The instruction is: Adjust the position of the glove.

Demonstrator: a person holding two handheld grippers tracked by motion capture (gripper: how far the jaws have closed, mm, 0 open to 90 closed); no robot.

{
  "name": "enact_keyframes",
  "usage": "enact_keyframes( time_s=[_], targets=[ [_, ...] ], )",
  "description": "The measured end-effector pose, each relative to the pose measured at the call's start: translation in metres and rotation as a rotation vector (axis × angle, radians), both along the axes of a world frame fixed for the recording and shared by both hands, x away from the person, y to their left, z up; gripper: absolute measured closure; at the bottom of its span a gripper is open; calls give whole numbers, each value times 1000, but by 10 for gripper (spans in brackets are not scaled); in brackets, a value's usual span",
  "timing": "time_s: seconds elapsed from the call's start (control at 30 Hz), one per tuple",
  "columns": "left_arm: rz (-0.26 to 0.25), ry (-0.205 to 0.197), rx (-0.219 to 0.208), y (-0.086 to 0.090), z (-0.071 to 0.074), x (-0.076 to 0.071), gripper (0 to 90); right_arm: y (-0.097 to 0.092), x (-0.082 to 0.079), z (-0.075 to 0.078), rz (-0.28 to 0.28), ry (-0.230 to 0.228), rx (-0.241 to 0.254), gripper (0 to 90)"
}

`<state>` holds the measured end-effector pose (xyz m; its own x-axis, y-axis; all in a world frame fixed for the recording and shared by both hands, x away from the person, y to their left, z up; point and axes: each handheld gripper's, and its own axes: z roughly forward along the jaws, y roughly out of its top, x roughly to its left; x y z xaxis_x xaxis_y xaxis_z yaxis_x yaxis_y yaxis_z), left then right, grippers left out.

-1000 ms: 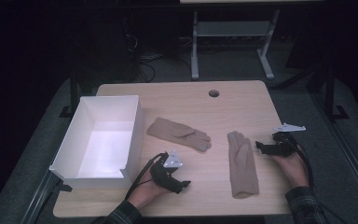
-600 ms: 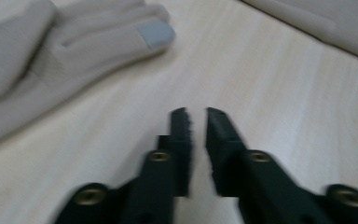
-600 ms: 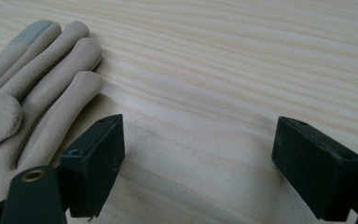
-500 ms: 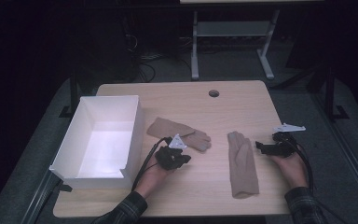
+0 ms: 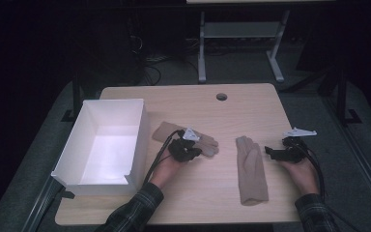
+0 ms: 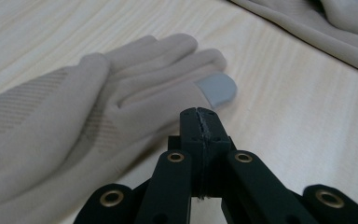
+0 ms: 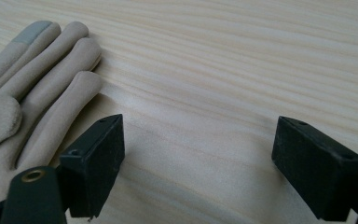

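Beside the white box (image 5: 104, 145), my left tool (image 5: 192, 151) sits closed and empty at one glove (image 5: 207, 143), while my right tool (image 5: 270, 152) gapes beside the other glove (image 5: 251, 169).

Bare tabletop (image 5: 222, 123) between the two gloves and beyond; tall white box (image 5: 104, 145) walling the left side.

Table layout: box, two gloves, two claws.

A box (image 5: 101, 145) is placed at the left of the table (image 5: 212, 203). The left glove (image 5: 193, 137) is laid just right of it, with the left claw (image 5: 193, 151) on its near edge. The right glove (image 5: 251, 169) is laid further right, well apart; the right claw (image 5: 269, 150) is held just beside it.
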<state>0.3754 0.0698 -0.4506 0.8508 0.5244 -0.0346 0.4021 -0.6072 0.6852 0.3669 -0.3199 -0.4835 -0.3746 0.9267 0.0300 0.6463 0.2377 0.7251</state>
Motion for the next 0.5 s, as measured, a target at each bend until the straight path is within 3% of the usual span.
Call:
enact_keyframes(
  time_s=[0.07,0.23,0.4,0.5],
  targets=[
    [11,-7,-25,-3,2,5,895,0,0,0,0,-1,0,166],
    [3,-19,-23,-8,6,9,895,0,0,0,-1,0,0,166],
    [-15,22,-7,-21,-14,15,895,0,0,0,-1,0,0,166],
    [-18,19,-20,-25,-15,16,895,0,0,0,-1,-1,0,166]
  ],
)
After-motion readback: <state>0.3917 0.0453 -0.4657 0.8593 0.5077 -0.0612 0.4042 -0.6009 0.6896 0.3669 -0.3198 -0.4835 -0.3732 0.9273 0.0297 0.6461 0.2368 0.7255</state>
